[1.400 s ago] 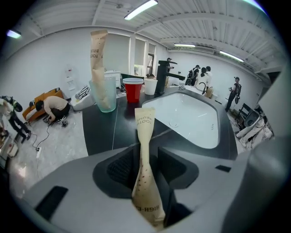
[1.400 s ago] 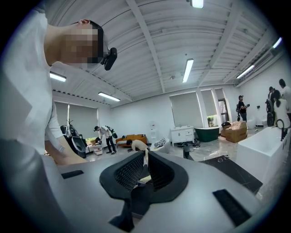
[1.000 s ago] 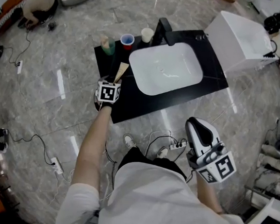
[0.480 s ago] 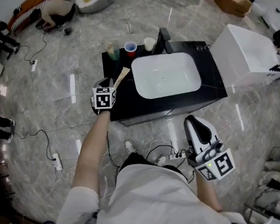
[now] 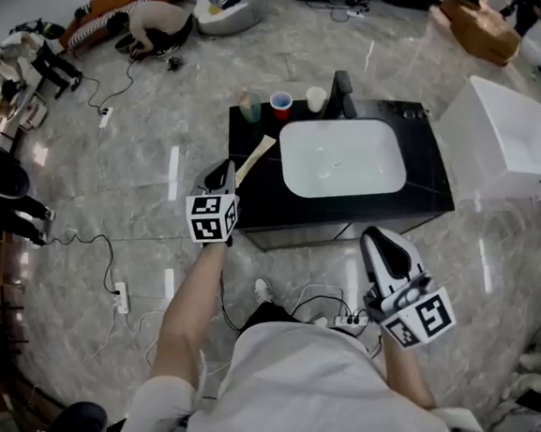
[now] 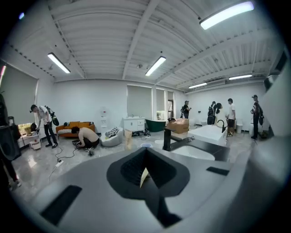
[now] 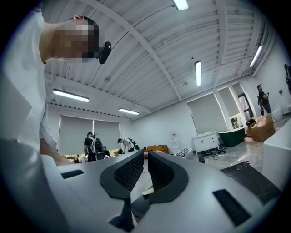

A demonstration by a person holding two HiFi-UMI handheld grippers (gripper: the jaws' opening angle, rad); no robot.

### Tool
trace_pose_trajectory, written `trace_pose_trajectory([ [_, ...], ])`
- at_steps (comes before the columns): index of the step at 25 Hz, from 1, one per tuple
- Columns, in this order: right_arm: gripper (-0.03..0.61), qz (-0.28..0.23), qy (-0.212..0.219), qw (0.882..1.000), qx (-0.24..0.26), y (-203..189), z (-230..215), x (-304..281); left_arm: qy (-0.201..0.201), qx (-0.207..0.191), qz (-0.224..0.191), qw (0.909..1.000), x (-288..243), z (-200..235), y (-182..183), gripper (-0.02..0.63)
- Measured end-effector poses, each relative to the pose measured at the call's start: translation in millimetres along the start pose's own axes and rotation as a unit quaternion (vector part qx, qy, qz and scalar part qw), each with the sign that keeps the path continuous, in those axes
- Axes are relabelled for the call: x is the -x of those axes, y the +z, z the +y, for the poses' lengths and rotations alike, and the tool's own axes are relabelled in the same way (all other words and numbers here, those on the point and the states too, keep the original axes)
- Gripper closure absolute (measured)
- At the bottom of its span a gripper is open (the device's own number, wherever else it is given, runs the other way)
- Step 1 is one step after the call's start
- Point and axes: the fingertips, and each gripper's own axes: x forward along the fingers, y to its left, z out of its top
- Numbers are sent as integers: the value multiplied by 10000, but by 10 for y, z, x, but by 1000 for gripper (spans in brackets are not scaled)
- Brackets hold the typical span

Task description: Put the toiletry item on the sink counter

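The black counter (image 5: 429,182) sits at 12 o'clock of the person, with a white basin (image 5: 341,158) sunk in it. At the basin's 5 o'clock, off the counter, the right tongs (image 5: 379,237) stand a slit apart, empty. At its 8 o'clock, the left tongs (image 5: 222,170) have just pressed together on nothing. The tan toiletry item (image 5: 256,158) lies flat on the counter at the basin's 9 o'clock, just beside them.

Polished marble-look floor (image 5: 112,197), gloss-black sink counter (image 5: 424,177)
The grey floor throws back bright streaks; the white basin (image 5: 342,155) looks smooth and shiny.
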Motion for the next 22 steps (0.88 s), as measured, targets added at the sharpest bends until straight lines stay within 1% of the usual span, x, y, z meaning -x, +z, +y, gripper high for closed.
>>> trace_pose_trajectory([
  [4, 525, -35, 237, 9997, 27, 11, 23, -38, 76, 35, -491, 9988, 480, -78, 272, 612],
  [8, 525, -11, 432, 9990, 71, -6, 60, -58, 228, -164, -858, 9959, 974, -182, 438, 612],
  [10, 525, 7, 524, 9986, 62, -24, 81, -67, 288, -200, -1009, 9943, 1233, -249, 491, 612],
  [14, 525, 21, 676, 9977, 43, -55, 113, -70, 292, -60, -1262, 9916, 1699, -424, 571, 612],
  [18, 525, 15, 735, 9973, 13, -70, 123, -16, 301, 387, -1532, 9870, 2136, -599, 554, 612],
  [19, 525, 10, 750, 9972, -1, -72, 127, 1, 341, 416, -1580, 9860, 2238, -644, 556, 612],
  [22, 525, 14, 781, 9969, -5, -67, 137, 45, 393, 320, -1665, 9847, 2455, -779, 636, 612],
])
